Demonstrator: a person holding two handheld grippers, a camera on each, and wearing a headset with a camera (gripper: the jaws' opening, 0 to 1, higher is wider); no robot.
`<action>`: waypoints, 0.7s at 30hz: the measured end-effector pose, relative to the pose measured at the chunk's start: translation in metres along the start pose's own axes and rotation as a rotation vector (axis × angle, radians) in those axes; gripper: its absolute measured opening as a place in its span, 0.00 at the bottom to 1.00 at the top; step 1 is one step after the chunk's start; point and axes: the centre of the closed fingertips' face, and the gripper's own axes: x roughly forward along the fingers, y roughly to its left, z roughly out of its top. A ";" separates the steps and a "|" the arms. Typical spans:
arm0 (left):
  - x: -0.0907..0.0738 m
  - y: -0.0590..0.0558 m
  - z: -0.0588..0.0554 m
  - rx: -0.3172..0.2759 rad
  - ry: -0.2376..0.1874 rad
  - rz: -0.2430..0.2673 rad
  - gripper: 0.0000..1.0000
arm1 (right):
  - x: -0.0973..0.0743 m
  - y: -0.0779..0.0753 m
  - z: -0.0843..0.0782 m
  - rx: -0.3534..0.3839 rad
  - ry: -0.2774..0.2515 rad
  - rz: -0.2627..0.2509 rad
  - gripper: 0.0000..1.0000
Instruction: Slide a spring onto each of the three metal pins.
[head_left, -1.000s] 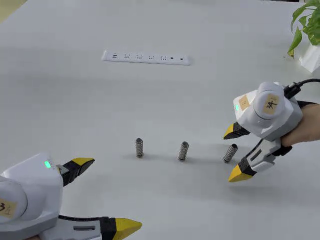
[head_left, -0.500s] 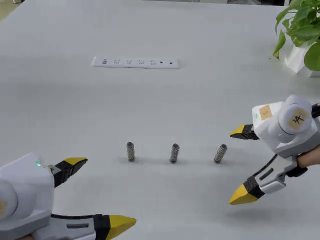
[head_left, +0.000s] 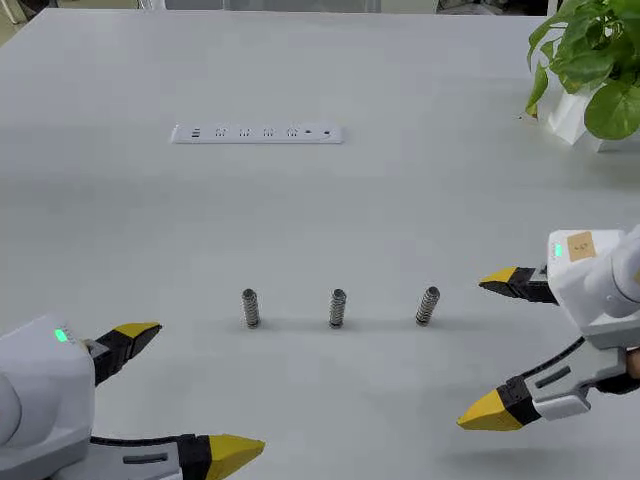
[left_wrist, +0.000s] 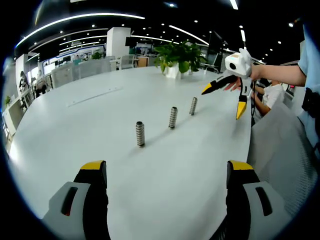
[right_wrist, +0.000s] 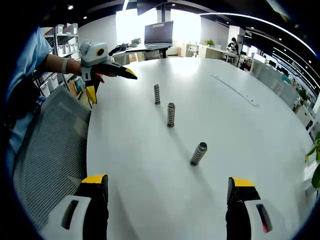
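Three grey coil springs stand in a row on the white table, each on a pin: left spring (head_left: 250, 308), middle spring (head_left: 337, 308), right spring (head_left: 428, 305), which leans slightly. The pins themselves are hidden inside the coils. My right gripper (head_left: 491, 348) is open and holds nothing, just right of the right spring and apart from it. At the near left my left gripper (head_left: 188, 392) hangs open with nothing in it, short of the left spring. The left gripper view has the row (left_wrist: 173, 117) ahead of its jaws; the right gripper view has it (right_wrist: 170, 114) too.
A white power strip (head_left: 257, 133) lies flat at the far side of the table. A potted plant (head_left: 580, 60) stands at the far right corner. A mesh chair (right_wrist: 50, 165) sits beside the table's edge, along with a person's arm.
My right gripper has drawn back to the right and nearer to me, away from the right spring. The head camera has tilted, so the whole scene sits differently. The springs have not moved.
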 end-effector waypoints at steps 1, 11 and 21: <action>0.000 0.000 0.000 -0.004 0.000 0.000 0.99 | -0.003 0.001 -0.001 0.008 -0.007 -0.007 0.99; -0.004 0.000 -0.001 -0.006 -0.001 0.014 0.99 | -0.025 0.009 -0.019 0.095 -0.050 -0.076 0.99; -0.007 0.002 -0.004 -0.010 -0.001 0.023 0.99 | -0.026 0.025 -0.031 0.156 -0.083 -0.079 0.99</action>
